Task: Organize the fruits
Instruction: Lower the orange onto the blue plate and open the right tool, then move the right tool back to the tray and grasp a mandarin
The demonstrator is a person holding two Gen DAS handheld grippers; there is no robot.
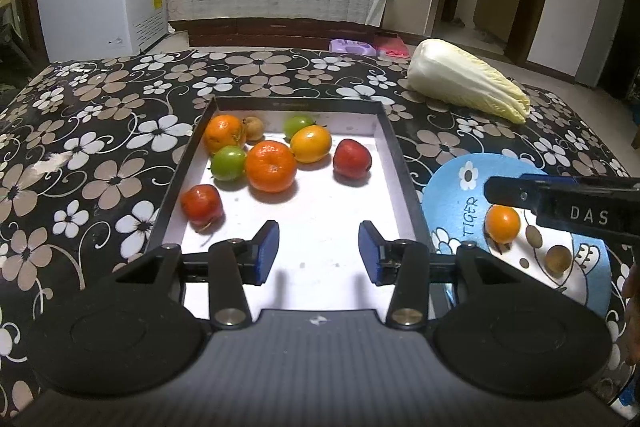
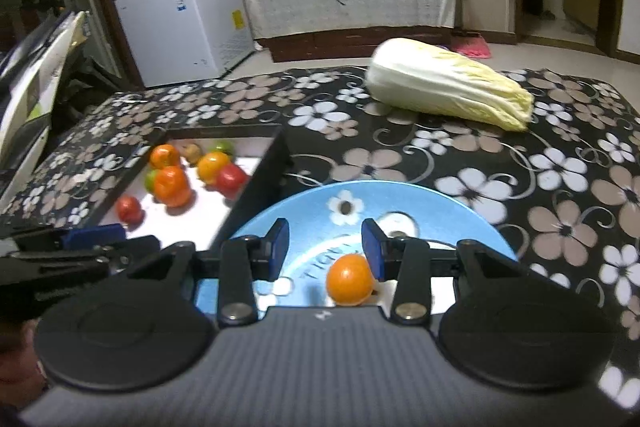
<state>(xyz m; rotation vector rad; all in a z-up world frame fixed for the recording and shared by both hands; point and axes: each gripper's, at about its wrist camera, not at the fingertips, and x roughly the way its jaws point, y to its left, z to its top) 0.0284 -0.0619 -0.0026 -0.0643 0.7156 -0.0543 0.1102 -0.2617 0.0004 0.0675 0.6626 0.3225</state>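
Fruits sit in two places as I look down my tongs: most lie in the black-rimmed tray (image 1: 394, 147) ahead of the left tongs (image 1: 319, 253), and one small orange fruit (image 2: 350, 279) rests on the blue plate (image 2: 304, 203) under the right tongs (image 2: 325, 249). In the tray, beyond my left pads, I count two large oranges (image 1: 271, 166), a yellow-orange fruit (image 1: 311, 144), two green fruits (image 1: 228, 163), two red fruits (image 1: 352, 158) and a small brownish one (image 1: 254, 128) at the far end; the nearer red fruit (image 1: 202, 202) sits off to the left of the left pad, by the tray's left wall. My left tongs are released, their blue pads standing apart over the bare white floor of the tray with nothing between them. My right tongs are also released: the small orange fruit lies on the plate close against the inner side of the right pad, low between the fingers, and the left pad stands well clear of it; whether the right pad actually touches it I cannot tell. From the left view I see that same fruit (image 1: 502, 223) on the plate (image 1: 452, 187) to the right of my left tongs, partly under the black body of the right tool (image 1: 560, 203). The plate lies just beside the tray's right wall on the flower-patterned bench (image 1: 120, 131). Far ahead and to the right of both tongs a napa cabbage (image 2: 448, 89) lies on its side on the bench, well apart from plate and tray.
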